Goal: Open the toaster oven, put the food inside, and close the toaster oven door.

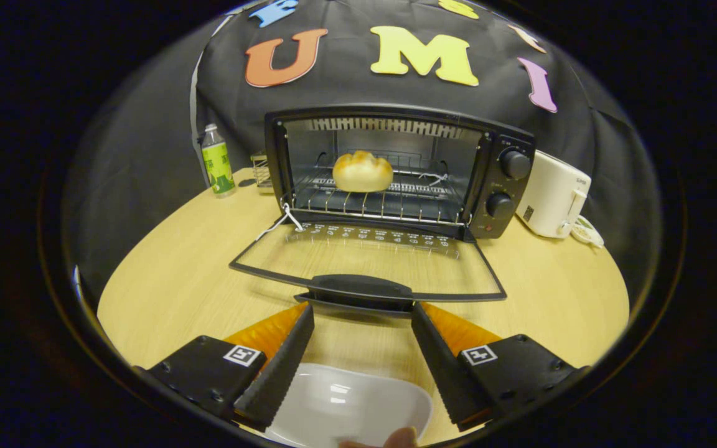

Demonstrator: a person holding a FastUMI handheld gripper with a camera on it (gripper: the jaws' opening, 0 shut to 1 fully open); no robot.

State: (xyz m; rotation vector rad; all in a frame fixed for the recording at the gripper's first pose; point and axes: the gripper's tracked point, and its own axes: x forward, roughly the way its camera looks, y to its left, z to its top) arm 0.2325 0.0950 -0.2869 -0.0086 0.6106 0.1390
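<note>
Toaster oven (396, 168) gapes, round bun (362, 171) on wire rack; tool (361, 311) open.

Wood table (172, 280): oven (389, 168), bottle (217, 160), dish (346, 404).

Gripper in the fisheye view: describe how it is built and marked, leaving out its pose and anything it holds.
The gripper has two wedge-shaped fingers that taper toward the tips, with ribbed, serrated inner faces. Each finger is mounted on a flat, dark block fixed with small screws. Each block carries a small square white tag printed with a black pattern. The outer faces of the fingers have a textured, dimpled surface. No cables are visible.
</note>
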